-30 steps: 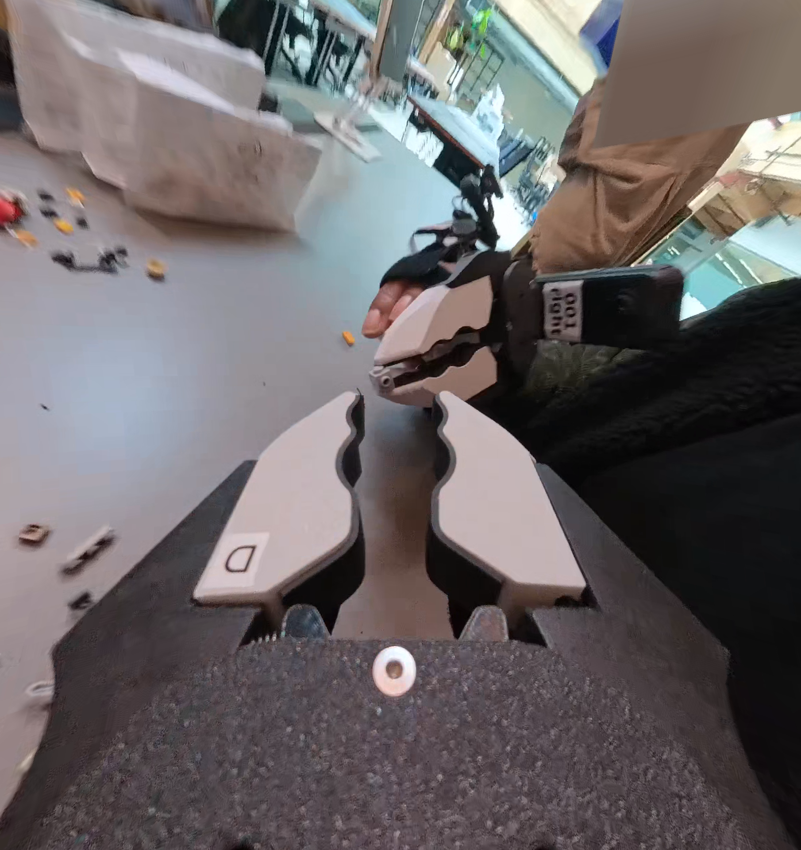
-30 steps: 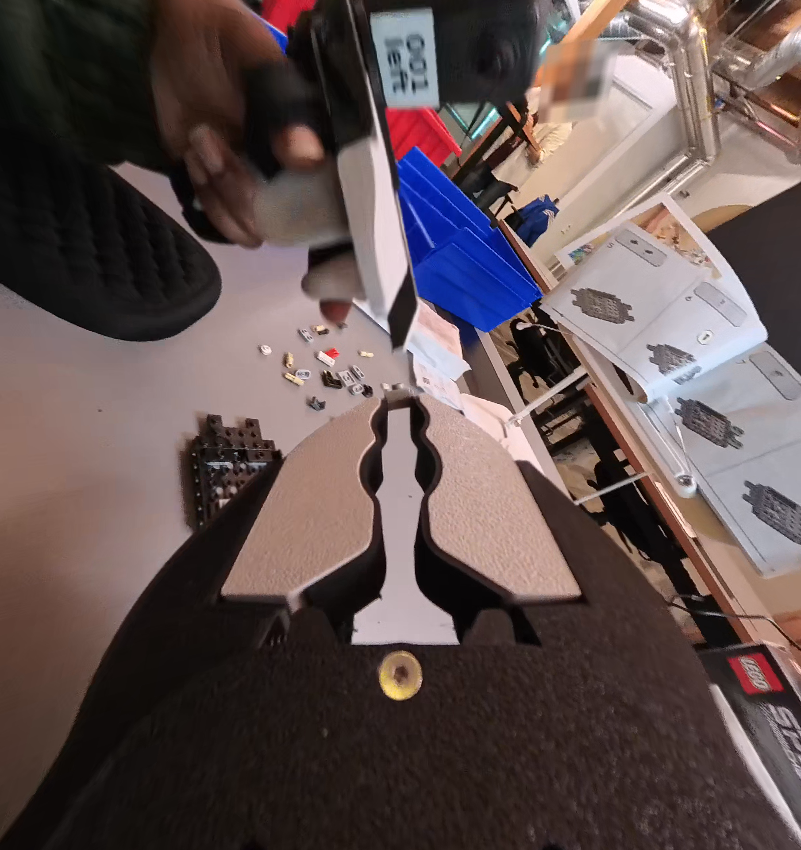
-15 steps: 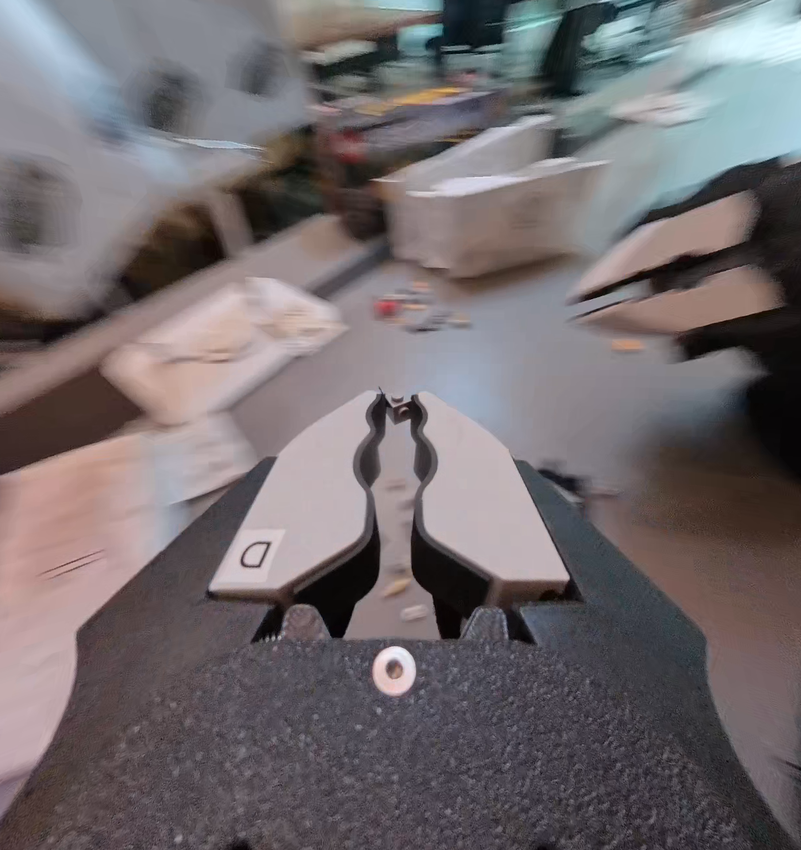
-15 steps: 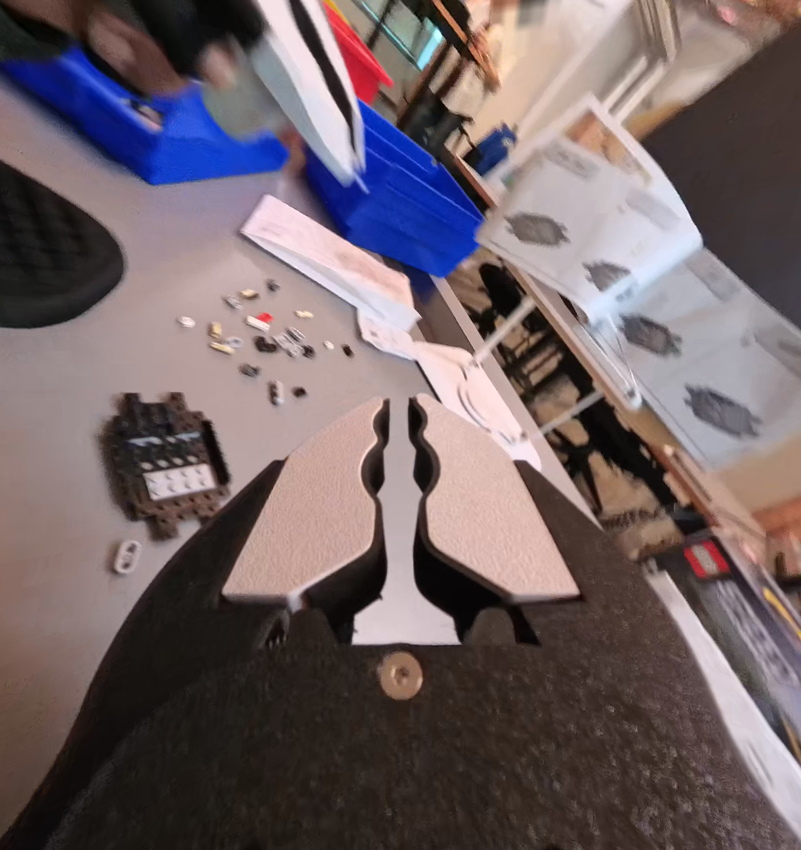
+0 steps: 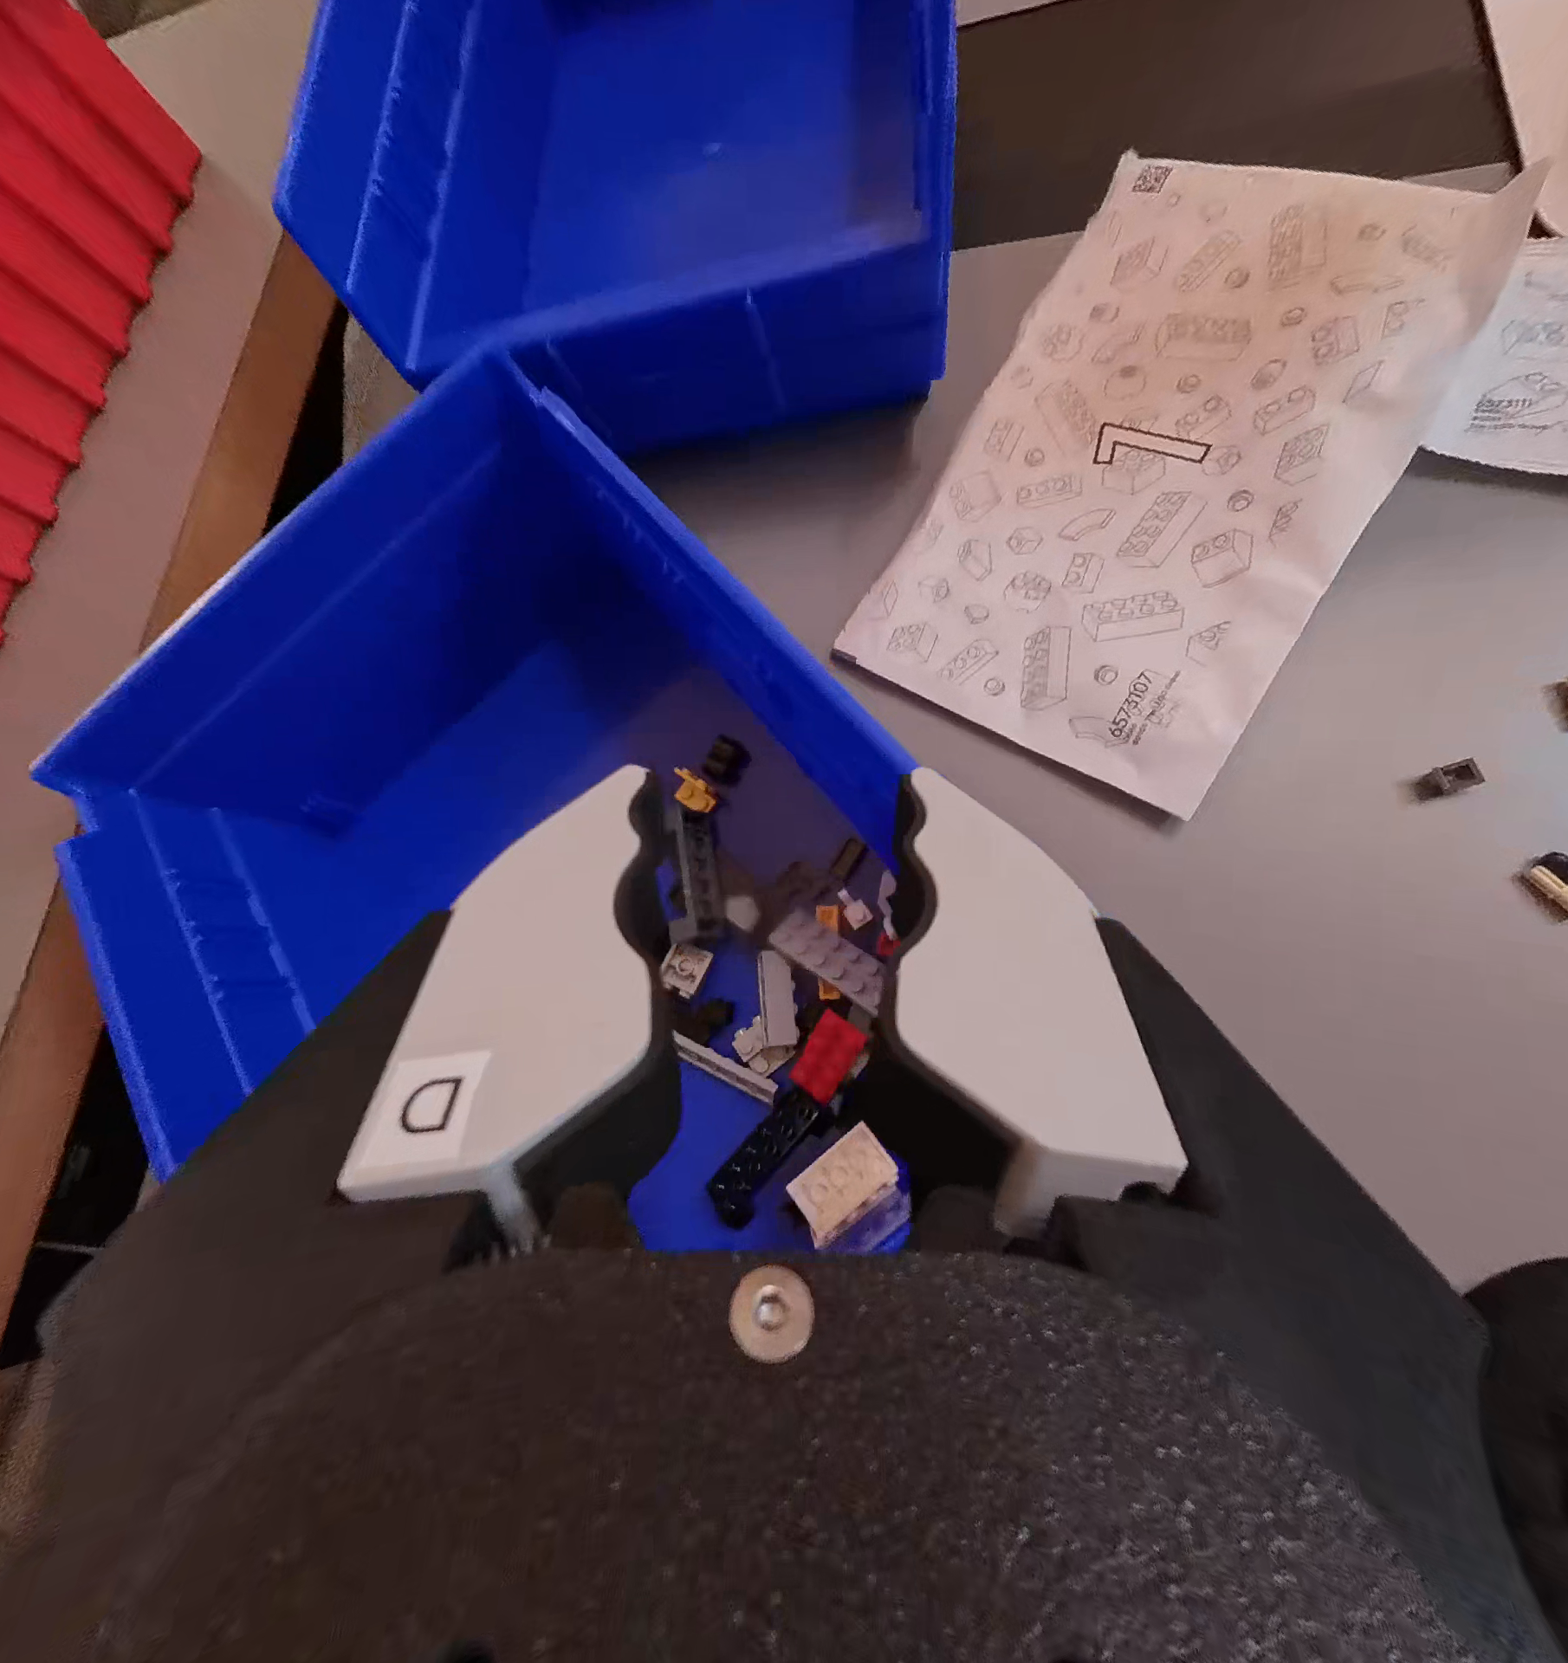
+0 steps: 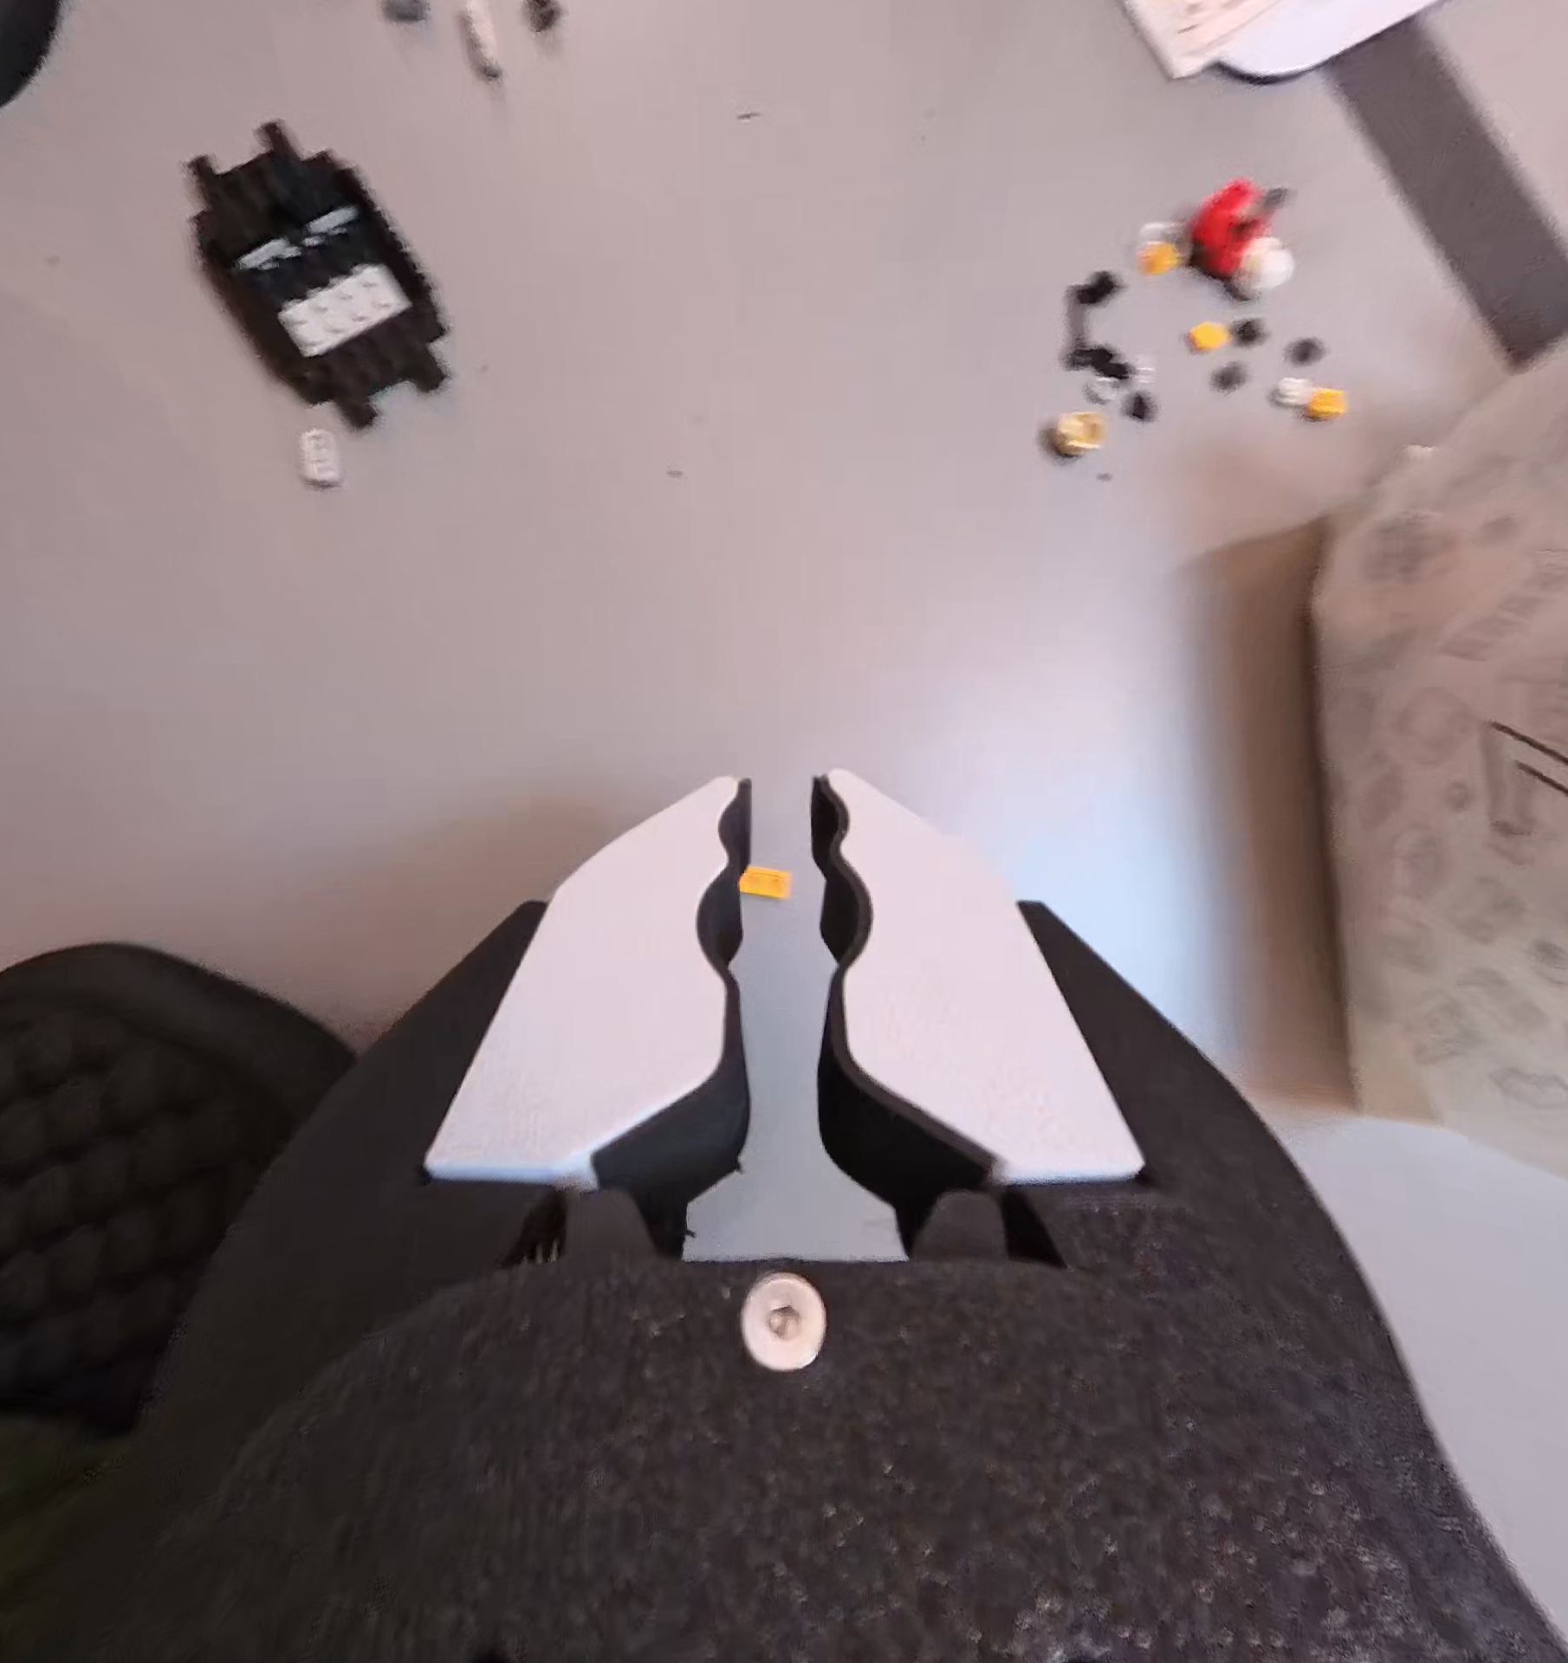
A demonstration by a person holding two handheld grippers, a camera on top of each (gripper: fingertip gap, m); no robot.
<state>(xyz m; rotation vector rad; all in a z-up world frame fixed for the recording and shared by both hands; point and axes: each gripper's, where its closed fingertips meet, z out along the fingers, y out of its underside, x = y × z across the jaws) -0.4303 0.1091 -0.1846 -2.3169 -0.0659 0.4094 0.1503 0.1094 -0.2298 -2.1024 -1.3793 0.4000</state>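
Left wrist view: left gripper (image 5: 771, 792) fingers spread, empty, above blue bin (image 5: 330, 648) of loose bricks (image 5: 789, 981) | Right wrist view: right gripper (image 6: 780, 783) fingers narrowly parted, empty, over orange plate (image 6: 765, 882) on tabletop (image 6: 672, 540); descend squarely.

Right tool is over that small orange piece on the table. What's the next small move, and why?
Probably lower the right tool straight down before closing. The orange piece lies on the table in the narrow gap between its fingers, which stand apart from it and hold nothing.
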